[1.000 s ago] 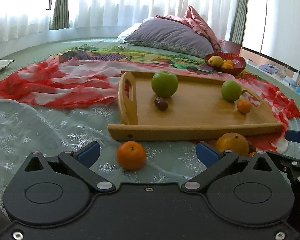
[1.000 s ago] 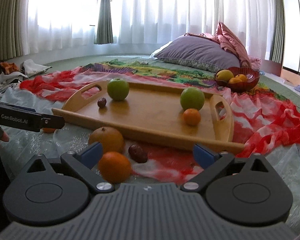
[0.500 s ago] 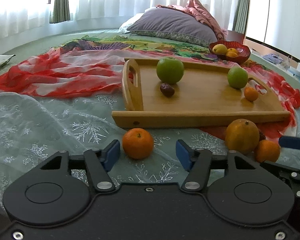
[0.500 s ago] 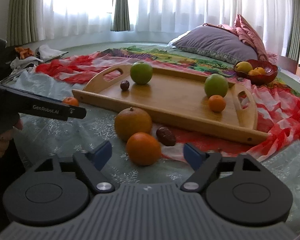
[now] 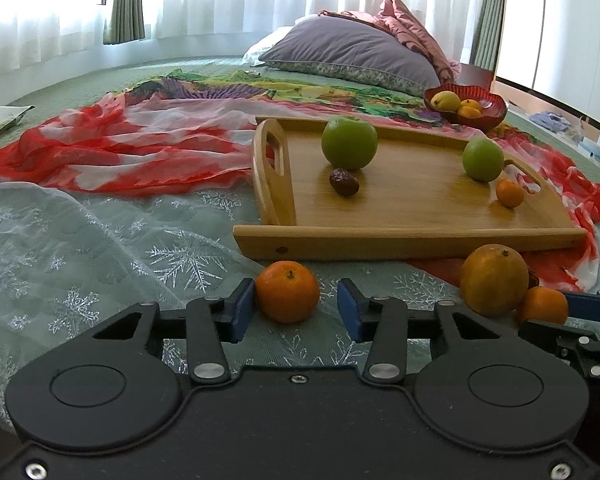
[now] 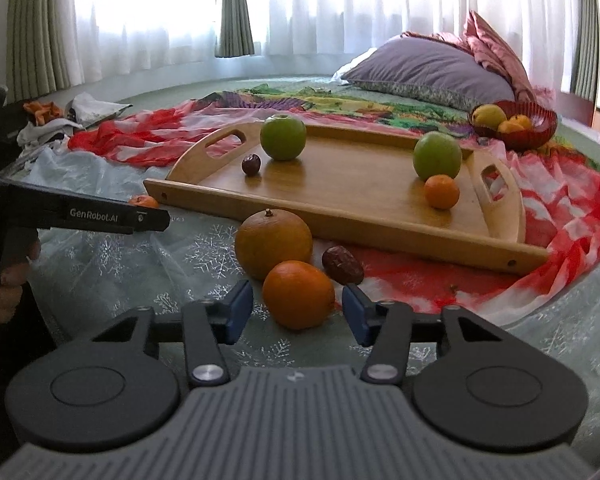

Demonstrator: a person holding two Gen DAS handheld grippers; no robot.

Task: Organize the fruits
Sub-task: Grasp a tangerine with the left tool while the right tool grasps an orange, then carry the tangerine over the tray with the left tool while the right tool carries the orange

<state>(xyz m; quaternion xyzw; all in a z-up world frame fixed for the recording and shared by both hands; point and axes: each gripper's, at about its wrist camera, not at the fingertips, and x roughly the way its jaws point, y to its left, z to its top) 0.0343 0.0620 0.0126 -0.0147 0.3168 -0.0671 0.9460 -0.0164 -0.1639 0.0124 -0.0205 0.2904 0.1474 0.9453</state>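
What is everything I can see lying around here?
wooden tray: 1, light brown, on the bedding
apples: 2, green, on the tray
mandarins: 3, orange; one on the tray, one between each gripper's pads
big orange: 1, dull orange, before the tray
dates: 2, dark brown; one on the tray, one beside the big orange
bowl: 1, red, behind the tray, holding fruit
pillow: 1, purple, far back
scarf: 1, red-white, left of the tray
left gripper: 1, black, blue pads, jaws just been closing around a mandarin, not clamped
right gripper: 1, same, likewise
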